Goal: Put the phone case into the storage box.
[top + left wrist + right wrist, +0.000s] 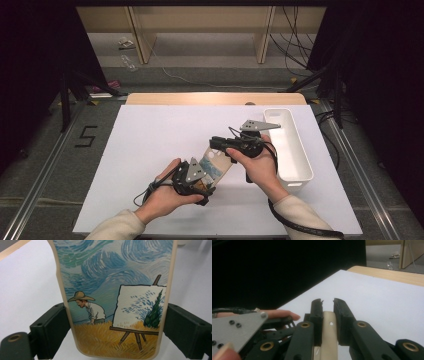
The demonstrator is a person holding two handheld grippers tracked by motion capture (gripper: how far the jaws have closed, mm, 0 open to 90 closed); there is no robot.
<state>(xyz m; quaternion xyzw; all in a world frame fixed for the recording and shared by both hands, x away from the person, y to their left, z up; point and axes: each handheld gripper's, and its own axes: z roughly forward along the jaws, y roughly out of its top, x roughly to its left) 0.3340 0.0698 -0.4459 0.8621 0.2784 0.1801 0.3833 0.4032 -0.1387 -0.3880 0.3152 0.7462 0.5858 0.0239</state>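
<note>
High view shows a white table (150, 150), a white bin (292, 150) at right, and at lower centre a thin, stiff, light phone case (216, 167), best held by its edges, clamped across its width by the left gripper (202, 182) and pinched edge-on by the right gripper (220, 145).

Phone case (115, 302) — smooth cream plastic rim, glossy painted print; jaws matt black plastic; bin (295, 150) smooth white plastic; tabletop (150, 145) matt white.
</note>
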